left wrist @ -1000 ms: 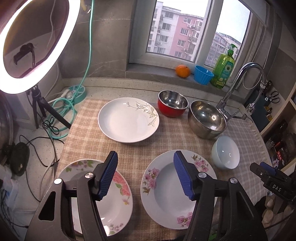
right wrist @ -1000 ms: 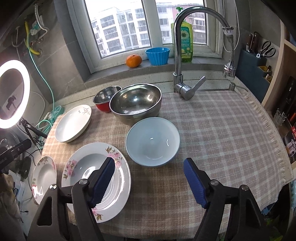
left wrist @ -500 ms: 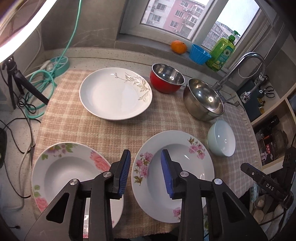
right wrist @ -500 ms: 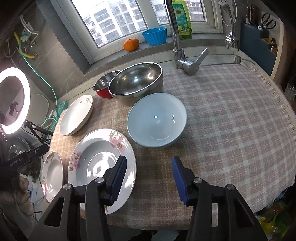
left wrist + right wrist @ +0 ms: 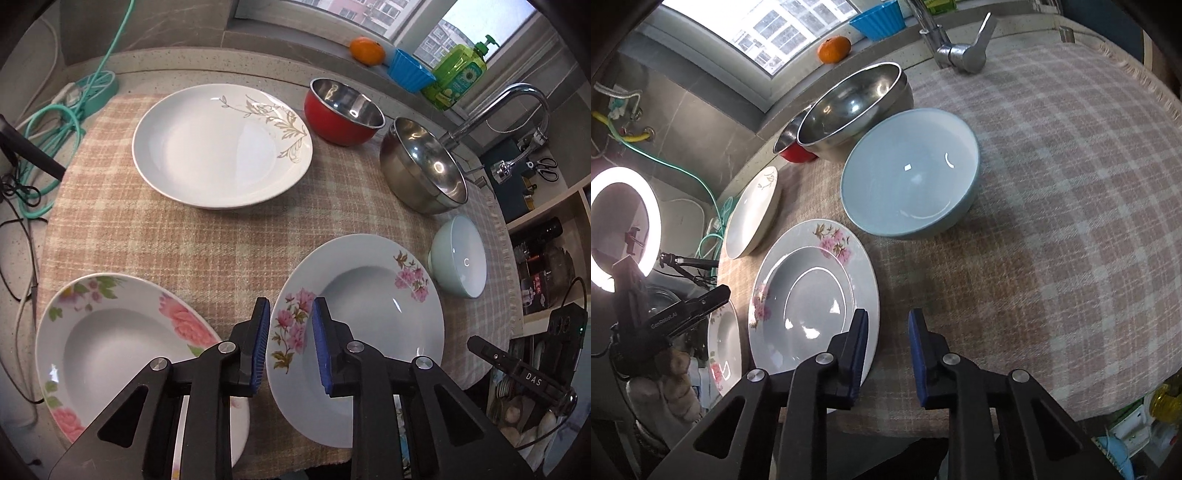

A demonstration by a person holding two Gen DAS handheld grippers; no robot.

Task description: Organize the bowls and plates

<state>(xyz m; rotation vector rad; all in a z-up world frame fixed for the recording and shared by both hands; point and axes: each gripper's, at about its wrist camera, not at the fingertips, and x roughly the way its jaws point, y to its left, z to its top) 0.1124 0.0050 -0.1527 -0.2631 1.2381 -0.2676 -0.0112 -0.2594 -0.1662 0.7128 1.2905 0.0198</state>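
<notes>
On the checked cloth lie a white plate with a gold leaf print (image 5: 221,144), a plate with big pink roses (image 5: 110,343), and a plate with small pink flowers (image 5: 369,306) (image 5: 812,295). A red bowl (image 5: 343,110), a large steel bowl (image 5: 424,173) (image 5: 853,107) and a pale blue bowl (image 5: 461,254) (image 5: 912,177) stand at the right. My left gripper (image 5: 290,339) hovers open and narrow over the left rim of the small-flower plate. My right gripper (image 5: 886,350) is open and narrow at that plate's right rim, empty.
A tap (image 5: 498,107) and its lever (image 5: 964,51) stand behind the bowls. An orange (image 5: 367,51), a blue cup (image 5: 410,74) and a green soap bottle (image 5: 458,74) sit on the sill. A ring light (image 5: 620,225) and cables (image 5: 55,122) are at the left.
Both grippers have narrowed from wide open to a small gap. Both have tilted down and moved closer to the small-flower plate.
</notes>
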